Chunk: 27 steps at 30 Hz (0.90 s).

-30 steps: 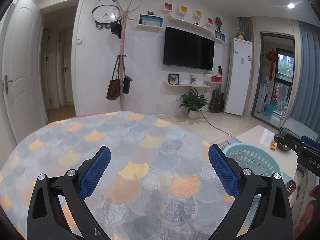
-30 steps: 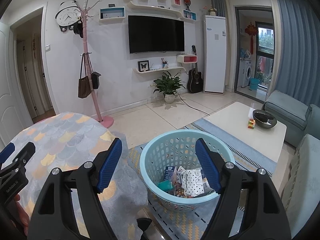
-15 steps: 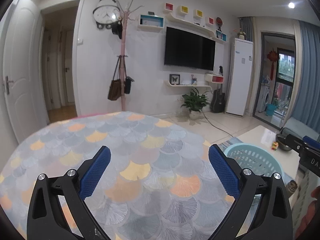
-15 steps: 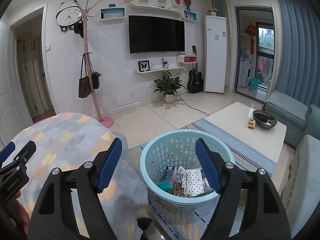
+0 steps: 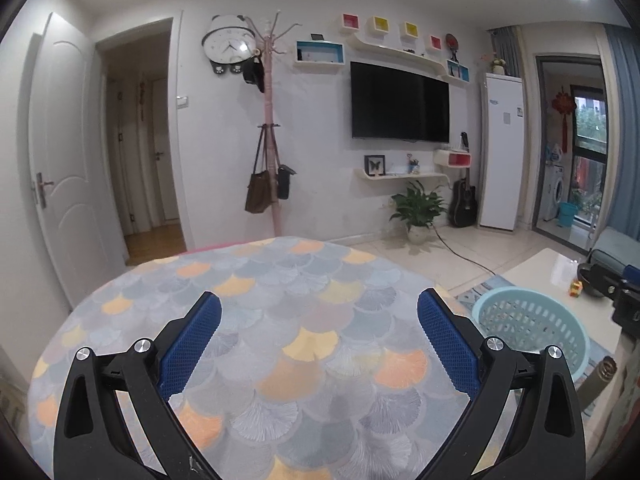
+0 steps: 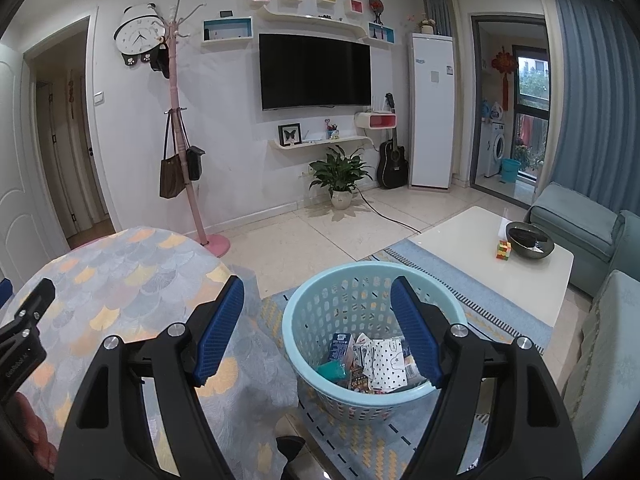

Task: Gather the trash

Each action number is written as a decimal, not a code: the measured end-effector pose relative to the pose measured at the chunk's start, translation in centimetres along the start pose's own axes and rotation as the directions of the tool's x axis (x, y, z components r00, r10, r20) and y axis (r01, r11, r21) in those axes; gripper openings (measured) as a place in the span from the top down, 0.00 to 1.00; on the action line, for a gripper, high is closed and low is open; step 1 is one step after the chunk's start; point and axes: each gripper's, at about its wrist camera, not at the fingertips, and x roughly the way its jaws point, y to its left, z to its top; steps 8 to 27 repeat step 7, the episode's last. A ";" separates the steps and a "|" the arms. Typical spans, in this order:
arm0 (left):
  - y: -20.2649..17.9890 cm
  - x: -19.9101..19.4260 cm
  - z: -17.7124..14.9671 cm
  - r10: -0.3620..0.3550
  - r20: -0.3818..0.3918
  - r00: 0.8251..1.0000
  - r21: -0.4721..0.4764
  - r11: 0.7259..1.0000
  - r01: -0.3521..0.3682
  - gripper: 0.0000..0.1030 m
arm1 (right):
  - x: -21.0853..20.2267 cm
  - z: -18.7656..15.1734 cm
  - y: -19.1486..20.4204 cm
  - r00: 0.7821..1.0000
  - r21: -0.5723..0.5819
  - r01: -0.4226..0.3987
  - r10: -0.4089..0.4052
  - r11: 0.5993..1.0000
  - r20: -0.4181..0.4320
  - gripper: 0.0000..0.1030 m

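A light blue plastic basket (image 6: 320, 294) stands on the rug to the right of the round table (image 6: 120, 276). Several pieces of trash (image 6: 372, 362) lie in it: cartons, wrappers and a dotted paper. My right gripper (image 6: 318, 312) is open and empty, held above the basket's near rim. My left gripper (image 5: 320, 316) is open and empty over the table (image 5: 300, 280), whose scale-patterned cloth shows no trash. The basket (image 5: 532, 320) also shows at the right of the left wrist view.
A white coffee table (image 6: 472, 248) with a dark bowl (image 6: 530, 240) and a colour cube (image 6: 504, 250) stands right of the basket. Sofas (image 6: 600, 320) line the right side. A pink coat stand (image 6: 180, 140), a plant (image 6: 340, 176) and a guitar (image 6: 394, 160) stand by the far wall.
Both grippers stay open and empty. The left wrist view has shifted slightly, so the table sits a little lower and further left. The right gripper has hardly moved.
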 end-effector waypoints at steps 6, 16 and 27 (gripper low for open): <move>1.1 -1.3 0.3 -0.008 0.004 1.000 -0.011 1.000 0.008 0.07 | -0.8 0.2 0.6 1.000 -0.006 0.000 0.000 1.000 -0.004 0.30; 1.4 -1.5 0.3 -0.007 0.002 1.000 -0.015 1.000 0.007 0.07 | -1.0 0.3 0.8 1.000 -0.007 -0.006 0.006 1.000 -0.001 0.30; 1.4 -1.5 0.3 -0.007 0.002 1.000 -0.015 1.000 0.007 0.07 | -1.0 0.3 0.8 1.000 -0.007 -0.006 0.006 1.000 -0.001 0.30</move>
